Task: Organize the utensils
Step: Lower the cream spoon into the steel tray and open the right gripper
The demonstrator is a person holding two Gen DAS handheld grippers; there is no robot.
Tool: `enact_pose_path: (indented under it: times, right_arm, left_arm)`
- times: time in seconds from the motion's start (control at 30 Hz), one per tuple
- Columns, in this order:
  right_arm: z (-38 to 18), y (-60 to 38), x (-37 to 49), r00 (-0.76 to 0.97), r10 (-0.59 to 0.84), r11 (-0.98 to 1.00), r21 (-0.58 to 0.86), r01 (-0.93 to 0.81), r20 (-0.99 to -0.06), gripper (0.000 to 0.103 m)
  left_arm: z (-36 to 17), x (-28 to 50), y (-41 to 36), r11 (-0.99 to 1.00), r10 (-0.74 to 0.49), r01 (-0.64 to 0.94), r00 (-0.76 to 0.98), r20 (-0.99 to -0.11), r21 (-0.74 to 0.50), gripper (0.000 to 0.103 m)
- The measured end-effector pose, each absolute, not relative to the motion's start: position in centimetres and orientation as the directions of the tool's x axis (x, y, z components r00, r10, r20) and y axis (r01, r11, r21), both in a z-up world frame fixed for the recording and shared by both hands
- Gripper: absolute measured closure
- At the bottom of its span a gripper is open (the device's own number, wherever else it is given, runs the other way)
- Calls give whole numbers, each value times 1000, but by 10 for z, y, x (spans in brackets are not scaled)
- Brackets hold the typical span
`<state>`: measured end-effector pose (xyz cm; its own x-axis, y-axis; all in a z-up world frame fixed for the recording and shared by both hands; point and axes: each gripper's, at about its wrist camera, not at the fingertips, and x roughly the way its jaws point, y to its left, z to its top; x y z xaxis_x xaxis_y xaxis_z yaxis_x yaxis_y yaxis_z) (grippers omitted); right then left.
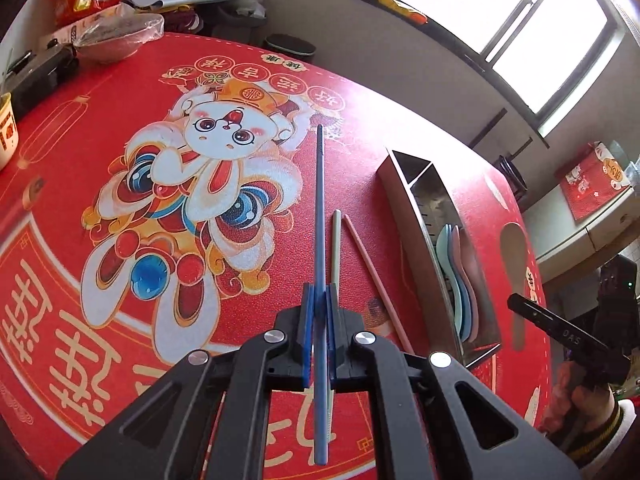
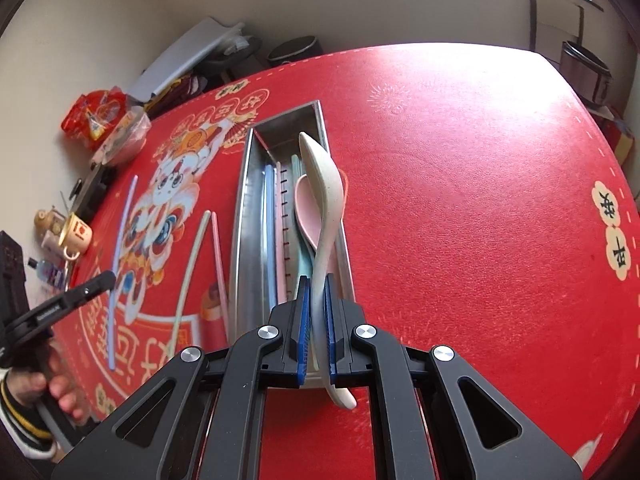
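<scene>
My left gripper point(image 1: 319, 300) jaws pinch a blue chopstick point(image 1: 320, 216); my right gripper point(image 2: 317, 292) jaws pinch a cream spoon point(image 2: 326, 200) above the steel utensil tray point(image 2: 248, 200).

A red printed table mat point(image 1: 248, 92) carries everything. On it lie a steel utensil tray point(image 2: 244, 208), a cream chopstick point(image 1: 336, 244) and a pink chopstick point(image 1: 372, 264).

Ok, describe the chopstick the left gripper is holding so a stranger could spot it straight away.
Start at the steel utensil box on the red tablecloth. Left of it, a green chopstick and a pink chopstick lie flat. The blue chopstick, clamped in the left gripper, is the longest-looking.
</scene>
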<state>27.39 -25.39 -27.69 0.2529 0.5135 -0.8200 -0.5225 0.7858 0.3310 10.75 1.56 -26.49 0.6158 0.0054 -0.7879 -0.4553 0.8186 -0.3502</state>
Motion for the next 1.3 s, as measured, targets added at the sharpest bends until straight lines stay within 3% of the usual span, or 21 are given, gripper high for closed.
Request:
enact_pose_path:
  times: [0.63,0.97,1.3]
  right_arm:
    - [-308,-219,294,70,502,787,422,-451,-862,96]
    - [-307,-227,300,93,477,819,404,-407,-874,94]
    - [-280,-245,283,222,450,840,326,-433,-865,92]
  left_arm:
    - [-264,97,16,816,-1,-451,624,-781,-362,97]
    - [-262,96,13,821,-4,-445,622,-783,-358,97]
    - [-252,114,-7,842,-61,-387,625,-779,-376,97]
